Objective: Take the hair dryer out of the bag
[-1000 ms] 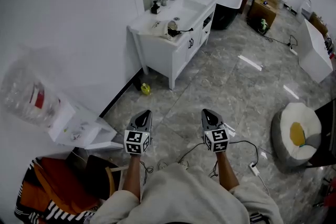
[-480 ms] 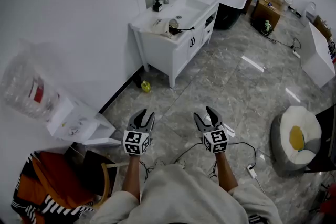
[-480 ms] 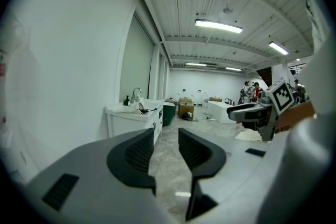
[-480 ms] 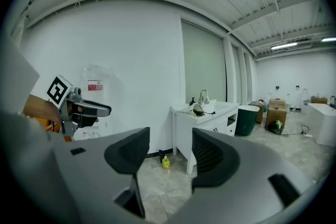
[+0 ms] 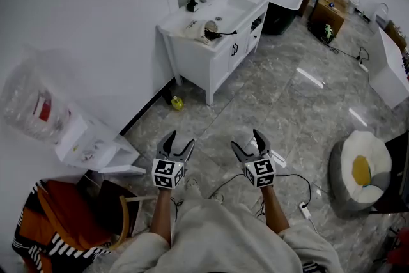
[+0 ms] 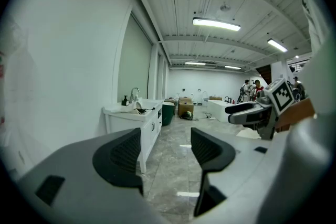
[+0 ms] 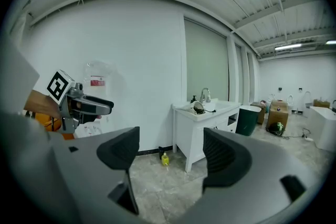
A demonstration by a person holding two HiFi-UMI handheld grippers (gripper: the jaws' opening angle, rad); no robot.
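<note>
Grey plastic jaws on the left gripper (image 5: 181,142) stand spread with nothing between them, and they have just been opening. The right gripper (image 5: 247,142) beside it is likewise released and empty, its jaws also just opened. Both point across the stone floor at a white washstand (image 5: 219,64) well ahead of them and a little to their left. On its top, close to the near edge, lies a pale bag (image 5: 197,27). What looks like the dark hair dryer (image 5: 213,35) pokes out of it, its cord trailing to the right.

Nothing is within reach yet, so the trouble lies ahead. Black cable (image 5: 295,176) loops on the floor just below the right gripper and could catch a foot on the walk over. A small yellow bottle (image 5: 176,103) stands by the washstand's leg and could be kicked. If one gripper tugs the dryer while the other leaves the bag unpinned, the bag will likely slide off the edge. The cord may also snag inside.
</note>
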